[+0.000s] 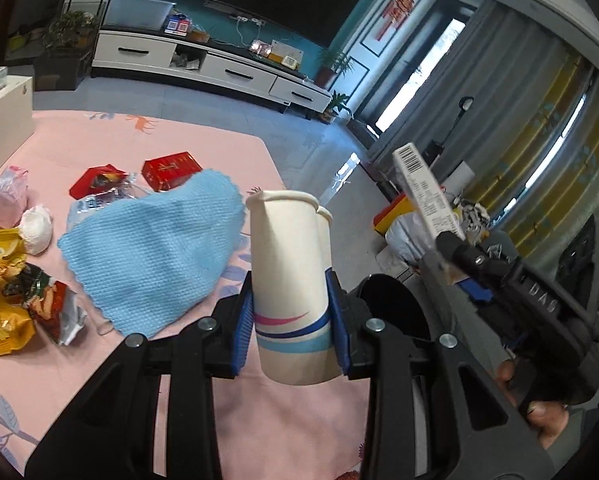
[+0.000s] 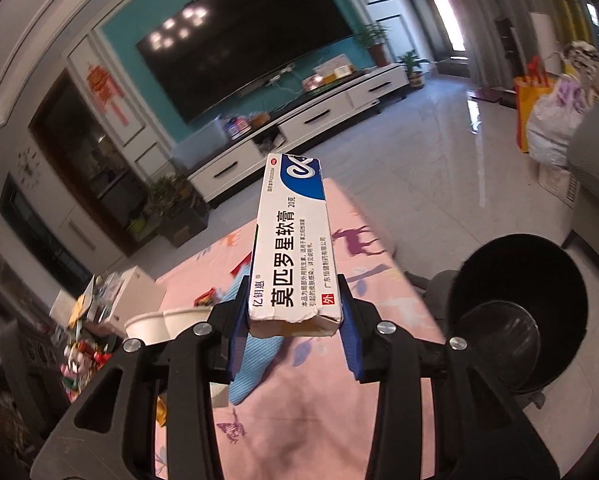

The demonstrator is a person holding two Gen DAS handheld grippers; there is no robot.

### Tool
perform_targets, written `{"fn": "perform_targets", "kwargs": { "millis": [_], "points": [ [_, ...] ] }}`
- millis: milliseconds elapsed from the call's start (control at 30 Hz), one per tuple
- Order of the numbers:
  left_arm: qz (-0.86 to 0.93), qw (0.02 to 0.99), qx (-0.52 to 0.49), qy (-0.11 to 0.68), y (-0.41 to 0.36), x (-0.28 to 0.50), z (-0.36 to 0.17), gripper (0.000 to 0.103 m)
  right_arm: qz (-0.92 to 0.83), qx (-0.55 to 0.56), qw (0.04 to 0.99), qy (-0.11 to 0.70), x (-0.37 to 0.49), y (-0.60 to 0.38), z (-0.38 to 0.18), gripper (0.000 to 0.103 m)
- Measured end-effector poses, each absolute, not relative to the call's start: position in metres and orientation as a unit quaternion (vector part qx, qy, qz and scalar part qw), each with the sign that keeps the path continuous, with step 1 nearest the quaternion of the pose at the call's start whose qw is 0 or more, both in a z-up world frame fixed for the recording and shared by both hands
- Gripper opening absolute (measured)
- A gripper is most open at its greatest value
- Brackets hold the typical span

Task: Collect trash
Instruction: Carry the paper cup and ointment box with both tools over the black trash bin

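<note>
My left gripper [image 1: 291,324] is shut on two nested white paper cups [image 1: 289,280] with pink and blue stripes, held above the pink table's right edge. My right gripper [image 2: 293,316] is shut on a white and blue ointment box [image 2: 293,248]; that box also shows in the left wrist view [image 1: 425,192], to the right of the cups. A black trash bin [image 2: 515,304] stands on the floor beside the table, right of both grippers; its rim shows behind the cups [image 1: 395,304]. The cups' rims show in the right wrist view [image 2: 167,322].
On the pink tablecloth [image 1: 179,152] lie a blue cloth [image 1: 159,248], red packets [image 1: 169,170], yellow snack bags [image 1: 3,300], a white ball of paper [image 1: 37,228] and a pink bag [image 1: 7,196]. Bags stand on the floor at right [image 2: 551,120]. A TV cabinet [image 1: 203,68] stands beyond.
</note>
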State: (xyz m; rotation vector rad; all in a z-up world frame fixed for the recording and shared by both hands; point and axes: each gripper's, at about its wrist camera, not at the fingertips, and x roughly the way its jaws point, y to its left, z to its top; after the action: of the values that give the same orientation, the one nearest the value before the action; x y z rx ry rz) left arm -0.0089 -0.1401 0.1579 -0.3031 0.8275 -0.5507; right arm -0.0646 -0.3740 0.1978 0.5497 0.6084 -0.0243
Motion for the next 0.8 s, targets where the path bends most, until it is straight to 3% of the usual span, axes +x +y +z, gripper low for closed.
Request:
{"fn": "perform_targets", "kwargs": {
  "millis": [333, 800],
  "points": [
    [-0.281, 0.868, -0.072, 0.403, -0.228, -0.016, 0.142, 0.035, -0.098, 0.314, 0.903, 0.275, -0.092, -0.437, 0.182, 0.040],
    [-0.345, 0.829, -0.022, 0.441, -0.348, -0.020, 0.098, 0.035, -0.184, 0.412, 0.832, 0.321, -0.107, -0.518, 0.114, 0.041]
  ]
}}
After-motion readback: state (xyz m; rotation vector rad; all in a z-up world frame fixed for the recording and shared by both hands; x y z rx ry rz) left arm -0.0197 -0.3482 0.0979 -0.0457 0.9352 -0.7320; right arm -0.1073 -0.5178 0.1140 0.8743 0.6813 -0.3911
